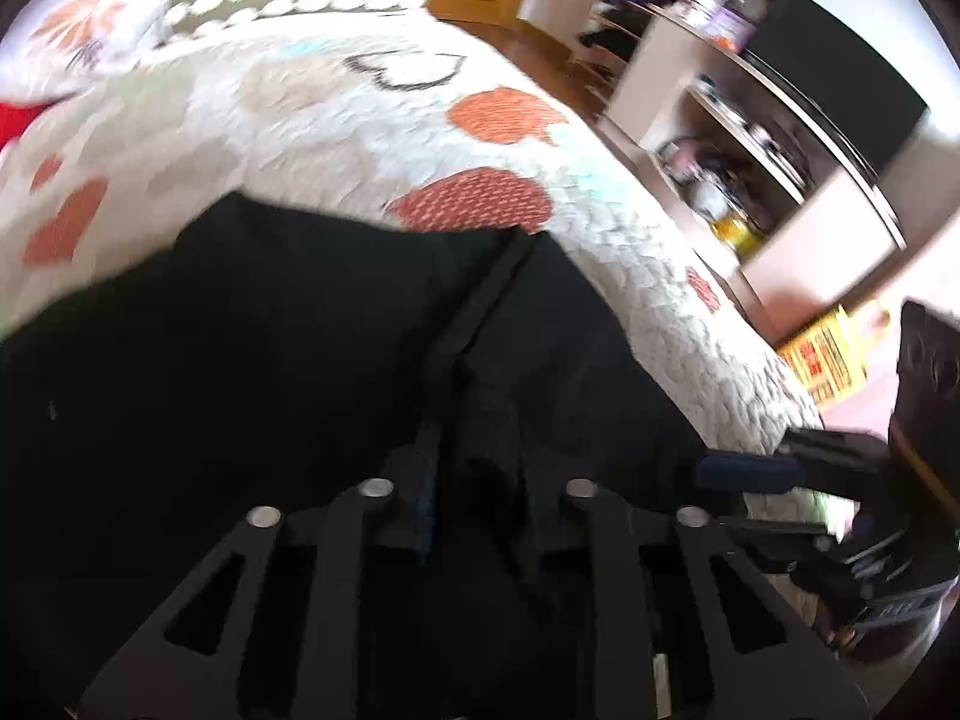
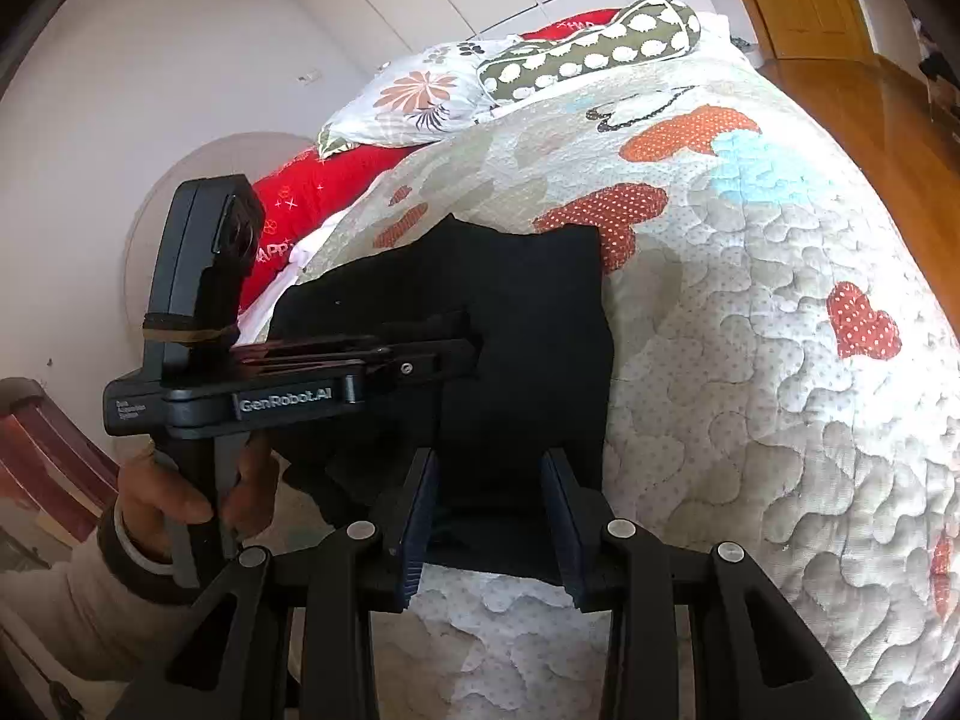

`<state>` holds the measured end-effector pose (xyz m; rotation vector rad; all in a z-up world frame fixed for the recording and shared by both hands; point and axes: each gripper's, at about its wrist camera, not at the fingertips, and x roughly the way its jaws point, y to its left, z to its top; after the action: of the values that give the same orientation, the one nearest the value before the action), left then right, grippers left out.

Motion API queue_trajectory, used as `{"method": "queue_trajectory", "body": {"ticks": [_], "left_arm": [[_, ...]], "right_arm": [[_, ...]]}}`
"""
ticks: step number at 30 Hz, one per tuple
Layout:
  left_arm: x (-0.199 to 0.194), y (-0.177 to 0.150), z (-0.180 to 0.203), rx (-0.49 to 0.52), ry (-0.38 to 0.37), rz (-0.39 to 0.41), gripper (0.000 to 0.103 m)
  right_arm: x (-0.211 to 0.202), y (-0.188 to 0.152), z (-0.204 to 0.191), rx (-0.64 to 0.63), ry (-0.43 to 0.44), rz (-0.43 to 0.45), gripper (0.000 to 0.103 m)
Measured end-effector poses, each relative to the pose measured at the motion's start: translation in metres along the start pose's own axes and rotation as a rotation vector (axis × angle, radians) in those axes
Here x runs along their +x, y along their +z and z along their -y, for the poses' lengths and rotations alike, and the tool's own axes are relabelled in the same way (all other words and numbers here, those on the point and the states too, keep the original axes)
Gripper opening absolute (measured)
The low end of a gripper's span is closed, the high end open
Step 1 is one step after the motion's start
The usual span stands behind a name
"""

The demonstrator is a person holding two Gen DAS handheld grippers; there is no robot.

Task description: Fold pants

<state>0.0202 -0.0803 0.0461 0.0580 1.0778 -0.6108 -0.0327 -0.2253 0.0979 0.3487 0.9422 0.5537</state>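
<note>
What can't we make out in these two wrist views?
- Left gripper fingertips: in the right wrist view they vanish into the black pants; in the left wrist view, black on black and blurred.
- Near hem of the pants: right wrist view, partly hidden by the right gripper.
- Shelf contents: left wrist view, motion blur.
- The person's hand: partly hidden by the handle.

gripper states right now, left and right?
Left gripper: closed on the black pants, fabric bunched between its fingers.
Right gripper: open, fingers either side of the pants' near edge, pads not pressing on it.
</note>
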Motion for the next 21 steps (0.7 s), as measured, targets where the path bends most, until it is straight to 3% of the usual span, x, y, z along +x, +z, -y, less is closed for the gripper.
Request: {"method": "queue_trajectory", "body": {"ticks": [2, 6, 9, 12, 14, 16, 18, 21], "left_arm": [[-0.013, 0.010, -0.004, 0.039, 0.002, 0.029, 0.019], [-0.034, 0.036, -0.021, 0.121, 0.085, 0.065, 0.018], [-0.019, 0.039, -0.042, 0.076, 0.033, 0.003, 0.018], [0.000, 0.024, -0.052, 0.028, 0.058, -0.030, 0.020], [-0.002, 0.017, -0.062, -0.045, 0.032, -0.027, 0.026], [-0.017, 0.013, -0.073, -0.104, 0.015, 0.010, 0.041], [-0.032, 0.011, -0.078, -0.131, 0.045, 0.051, 0.054], [-0.050, 0.006, -0.083, -0.148, 0.076, 0.104, 0.057]], "right_arm": [[0.000, 0.002, -0.008, -0.027, 0.020, 0.012, 0.034], [0.005, 0.010, -0.038, -0.120, 0.046, 0.020, 0.034], [0.022, 0.020, -0.056, -0.153, 0.104, 0.030, 0.034], [0.060, 0.017, -0.067, -0.183, 0.112, -0.036, 0.034], [0.085, 0.010, -0.070, -0.195, 0.041, -0.141, 0.034], [0.080, 0.008, -0.072, -0.211, 0.045, -0.125, 0.034], [0.067, 0.012, -0.073, -0.213, 0.048, -0.119, 0.034], [0.047, 0.026, -0.072, -0.218, 0.026, -0.047, 0.034]]}}
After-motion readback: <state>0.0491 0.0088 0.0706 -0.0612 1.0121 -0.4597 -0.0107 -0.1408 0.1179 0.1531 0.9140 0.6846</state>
